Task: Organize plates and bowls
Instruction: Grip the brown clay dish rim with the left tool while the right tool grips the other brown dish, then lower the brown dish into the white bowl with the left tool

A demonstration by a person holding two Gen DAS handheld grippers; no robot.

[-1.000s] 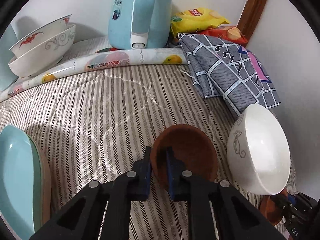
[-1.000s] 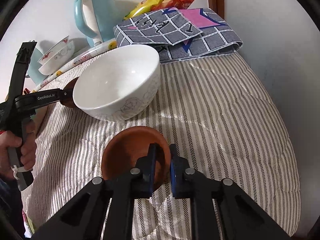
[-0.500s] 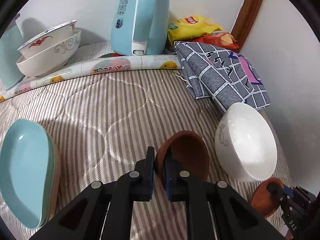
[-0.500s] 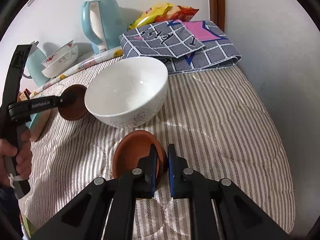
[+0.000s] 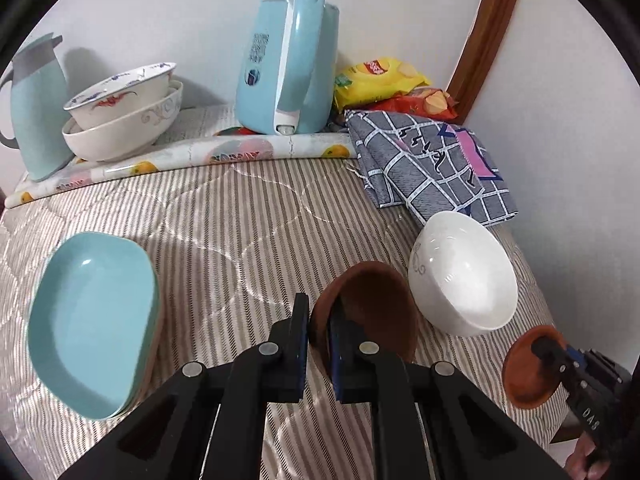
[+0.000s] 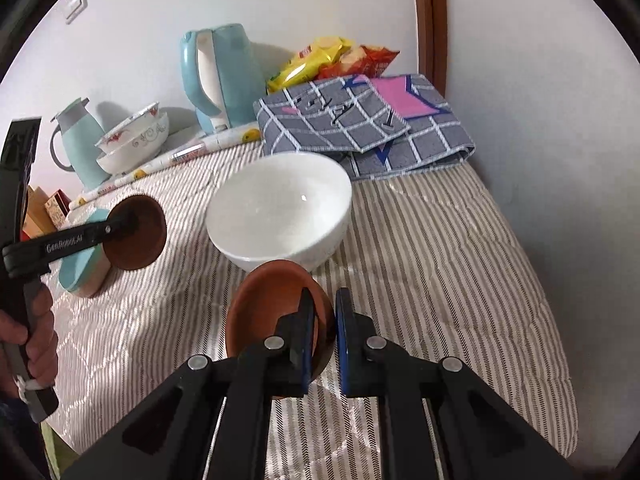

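Between left gripper point(image 5: 318, 330) fingers: pinching dark brown saucer point(image 5: 370, 308) rim, white bowl point(image 5: 464, 274) sitting just right. Right gripper point(image 6: 322, 336) clamping terracotta saucer point(image 6: 268, 306), bowl just ahead.

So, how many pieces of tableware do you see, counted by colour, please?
Brown saucers: 2, one in the jaws of the left gripper, one in the right gripper.
Plain white bowl: 1.
Patterned white bowls: 2, the red-motif bowl nested in the grey-scroll bowl.
Teal plates: at least 1; the stack under it cannot be counted.
Total: at least 6.
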